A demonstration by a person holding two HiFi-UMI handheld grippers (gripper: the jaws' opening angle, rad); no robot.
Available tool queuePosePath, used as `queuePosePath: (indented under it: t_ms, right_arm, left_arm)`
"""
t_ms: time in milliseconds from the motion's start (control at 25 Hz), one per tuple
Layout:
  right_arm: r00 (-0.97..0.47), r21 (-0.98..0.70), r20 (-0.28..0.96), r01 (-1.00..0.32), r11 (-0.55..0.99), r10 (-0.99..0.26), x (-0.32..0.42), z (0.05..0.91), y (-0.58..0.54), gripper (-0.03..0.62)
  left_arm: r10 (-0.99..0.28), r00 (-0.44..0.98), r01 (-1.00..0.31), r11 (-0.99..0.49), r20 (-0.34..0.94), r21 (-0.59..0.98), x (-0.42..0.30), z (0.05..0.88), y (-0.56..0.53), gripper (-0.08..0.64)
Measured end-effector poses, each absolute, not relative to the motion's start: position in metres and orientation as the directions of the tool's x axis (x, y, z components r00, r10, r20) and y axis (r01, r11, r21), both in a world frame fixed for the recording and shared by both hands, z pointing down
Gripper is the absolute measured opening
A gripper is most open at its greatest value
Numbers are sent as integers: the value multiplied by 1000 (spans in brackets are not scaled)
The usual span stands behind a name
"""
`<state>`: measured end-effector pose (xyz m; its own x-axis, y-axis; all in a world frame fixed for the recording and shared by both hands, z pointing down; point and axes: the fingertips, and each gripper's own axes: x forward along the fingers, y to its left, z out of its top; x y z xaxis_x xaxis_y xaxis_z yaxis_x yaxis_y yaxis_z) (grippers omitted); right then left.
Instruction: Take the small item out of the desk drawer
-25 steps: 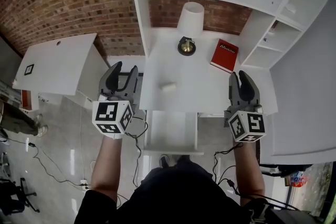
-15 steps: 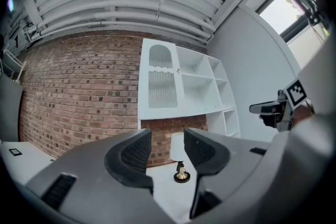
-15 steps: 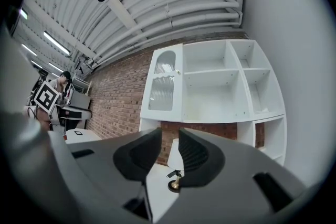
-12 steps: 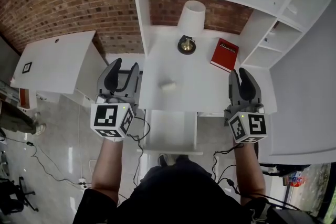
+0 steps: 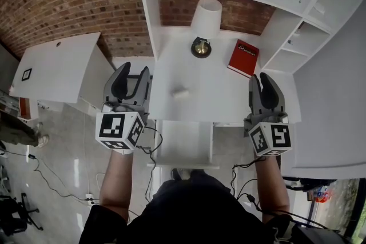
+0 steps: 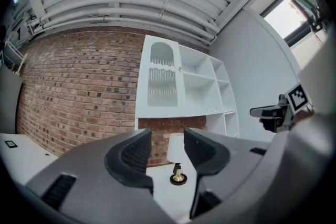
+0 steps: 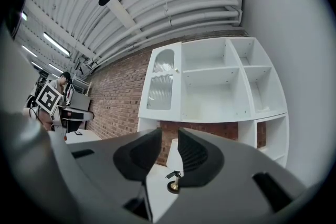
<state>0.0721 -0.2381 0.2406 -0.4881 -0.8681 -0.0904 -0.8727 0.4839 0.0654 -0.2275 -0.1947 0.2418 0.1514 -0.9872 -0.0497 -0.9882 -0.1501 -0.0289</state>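
White, flat-topped desk [image 5: 229,94], matte and smooth. Its drawer [image 5: 183,143], a shallow white box, stands pulled out toward you and looks bare. Your left gripper [image 5: 133,72] and right gripper [image 5: 260,80] hover at the desk's near edge, ribbed dark pads apart with nothing between them; the right gap is the narrower. The item [image 5: 180,94], a small pale stub, lies on the desktop left of centre, outside the drawer. Judged: removal looks done; next, you likely need only push the drawer shut.

Small white item [image 5: 181,94] on the white desk [image 5: 229,97], just beyond the pulled-out drawer [image 5: 183,146].
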Motion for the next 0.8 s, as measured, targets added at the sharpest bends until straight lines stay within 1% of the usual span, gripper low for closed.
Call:
queuePosePath:
  t_ms: [800]
  right_arm:
    - [-503, 34, -77, -864, 502, -861, 87, 255, -267, 81]
  left_arm:
    - [-987, 158, -987, -158, -8, -15, -209, 260, -226, 192]
